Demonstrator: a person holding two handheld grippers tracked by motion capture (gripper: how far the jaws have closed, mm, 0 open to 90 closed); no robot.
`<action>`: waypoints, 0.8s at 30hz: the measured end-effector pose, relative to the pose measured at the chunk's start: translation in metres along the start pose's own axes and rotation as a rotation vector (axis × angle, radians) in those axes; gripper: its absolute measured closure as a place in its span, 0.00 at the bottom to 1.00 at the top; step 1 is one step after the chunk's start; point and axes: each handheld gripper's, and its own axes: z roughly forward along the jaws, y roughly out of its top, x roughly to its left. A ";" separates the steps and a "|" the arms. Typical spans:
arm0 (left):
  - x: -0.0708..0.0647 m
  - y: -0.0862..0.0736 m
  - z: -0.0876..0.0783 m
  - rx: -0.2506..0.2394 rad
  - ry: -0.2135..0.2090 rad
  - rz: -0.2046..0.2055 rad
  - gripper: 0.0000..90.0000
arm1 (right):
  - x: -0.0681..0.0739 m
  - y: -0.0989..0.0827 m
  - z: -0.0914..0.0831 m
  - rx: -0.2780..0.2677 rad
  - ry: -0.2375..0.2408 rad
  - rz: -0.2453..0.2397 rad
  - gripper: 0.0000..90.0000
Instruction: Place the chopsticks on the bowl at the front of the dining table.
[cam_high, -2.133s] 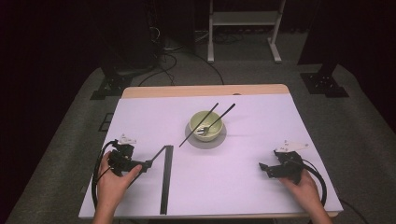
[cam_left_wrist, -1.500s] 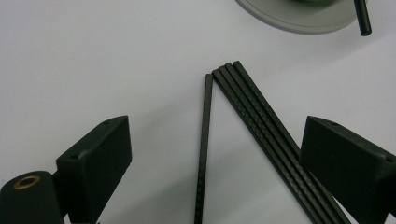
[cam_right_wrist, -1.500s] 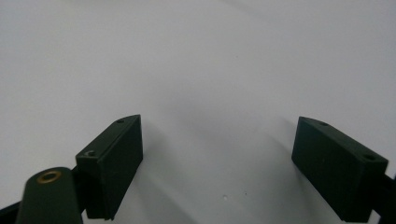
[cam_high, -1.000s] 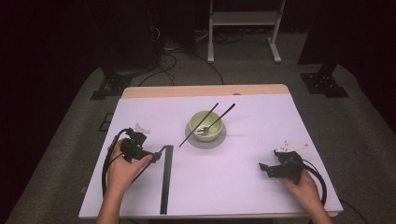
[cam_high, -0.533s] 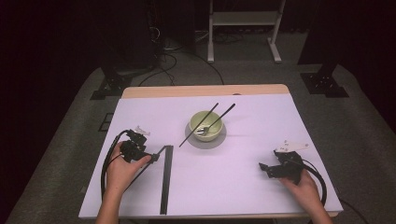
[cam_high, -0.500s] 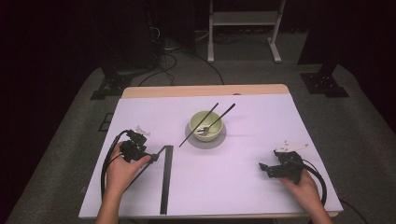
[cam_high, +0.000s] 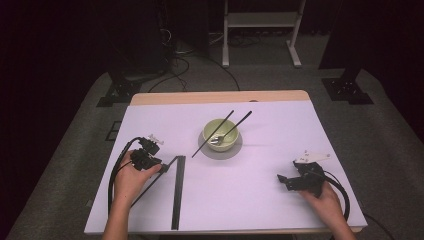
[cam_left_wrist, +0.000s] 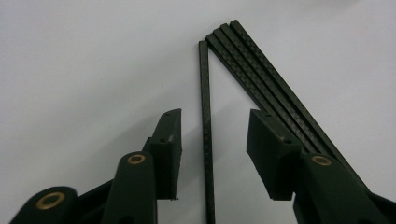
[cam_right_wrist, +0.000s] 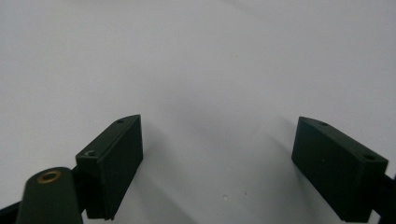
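Black tool (cam_left_wrist: 212, 149) (brass screws), black cable (cam_high: 114, 185)

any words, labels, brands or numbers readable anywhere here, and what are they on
None can be read.
The black sticks show a woven pattern, no lettering.
The single stick between the left gripper jaws carries no mark.
The green bowl, the chopsticks across it and the white table cover are plain.
The right gripper bears no label; its jaws show plain screw holes.

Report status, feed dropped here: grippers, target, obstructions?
Left gripper closing around lone chopstick, fingers not touching. Right gripper open, idle. Nothing blocking.
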 end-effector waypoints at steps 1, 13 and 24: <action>0.000 0.000 0.001 0.002 0.002 0.003 0.67 | 0.000 0.000 0.000 0.000 0.000 0.000 0.17; 0.002 -0.003 0.007 0.044 0.001 0.010 0.83 | 0.000 0.000 0.000 0.001 0.000 0.001 0.17; 0.000 -0.004 0.012 0.077 0.005 0.016 0.86 | 0.000 0.000 0.000 0.001 0.001 0.001 0.17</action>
